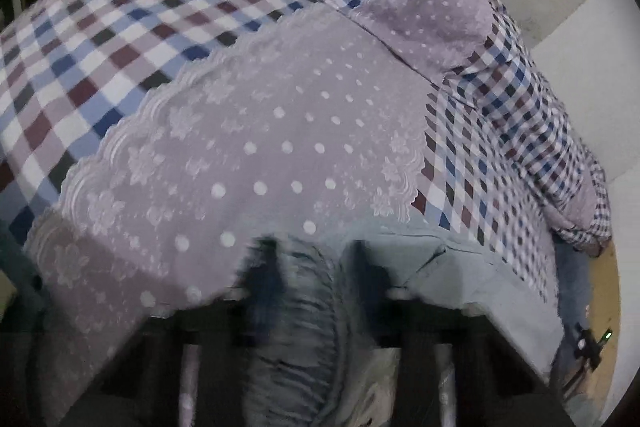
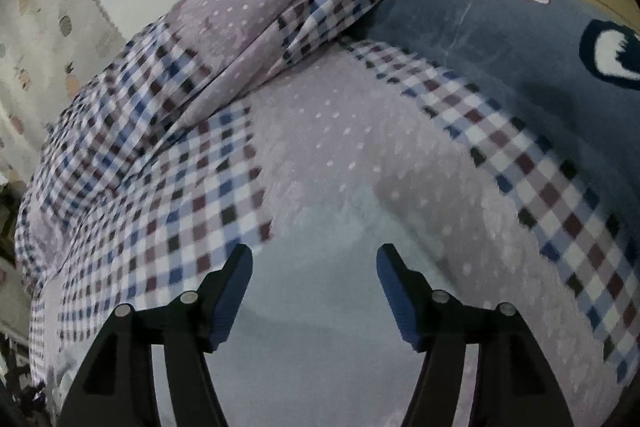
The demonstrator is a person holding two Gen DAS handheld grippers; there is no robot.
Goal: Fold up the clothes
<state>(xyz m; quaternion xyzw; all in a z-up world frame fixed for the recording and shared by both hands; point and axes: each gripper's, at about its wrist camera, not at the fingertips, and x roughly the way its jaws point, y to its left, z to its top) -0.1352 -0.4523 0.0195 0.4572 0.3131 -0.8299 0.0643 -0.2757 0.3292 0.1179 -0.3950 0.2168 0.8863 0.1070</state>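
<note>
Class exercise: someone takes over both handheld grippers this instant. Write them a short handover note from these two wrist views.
Left gripper: shut on a bunched grey-blue garment, gathered waistband between its fingers.
Right gripper: open, holding nothing, above pale grey cloth; whether that is the same garment I cannot tell.
Both are over the checked and dotted bedspread.
Done: one end gripped.
Left: probably grip with the right, spread, then fold.

Garment (image 1: 288, 327) on bedspread (image 1: 260, 147); bunched quilt (image 2: 240, 27) behind; pillow (image 2: 500, 47) right.
</note>
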